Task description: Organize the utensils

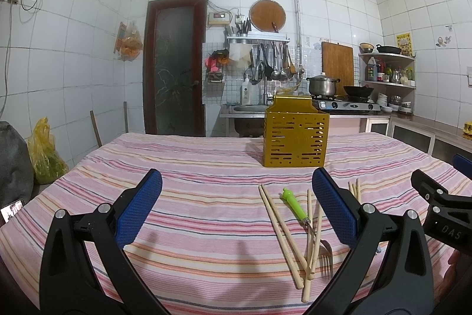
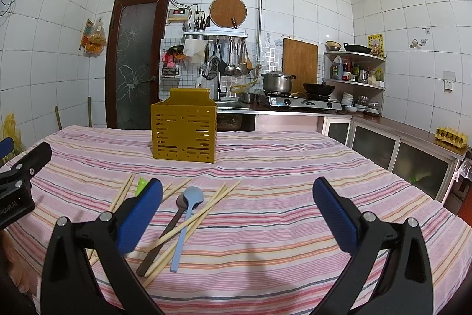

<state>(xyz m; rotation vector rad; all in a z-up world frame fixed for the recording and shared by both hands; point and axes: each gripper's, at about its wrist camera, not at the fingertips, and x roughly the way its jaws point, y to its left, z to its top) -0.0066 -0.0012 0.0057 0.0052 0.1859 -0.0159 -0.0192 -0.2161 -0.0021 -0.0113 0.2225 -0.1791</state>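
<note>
- Left tool (image 1: pixel 236 205) gapes wide, holding nothing; right tool (image 2: pixel 237 208) likewise.
- Chopsticks (image 1: pixel 281 229), a green-handled fork (image 1: pixel 298 207) and blue spoon (image 2: pixel 188 214) lie loose on the striped tabletop (image 2: pixel 280 197).
- Yellow utensil holder (image 1: pixel 295 135) stands upright behind them.

Gold slotted utensil holder (image 2: pixel 183 135) stands upright, far side of the worktop. Nearer, loose on the striped cloth: wooden chopsticks (image 2: pixel 188 222) scattered and crossing; a pale blue spoon (image 2: pixel 188 214) beside a dark spoon (image 2: pixel 168 229), bowls pointing toward the holder; a green-handled fork (image 1: pixel 306 217), tines pointing away from it.
</note>
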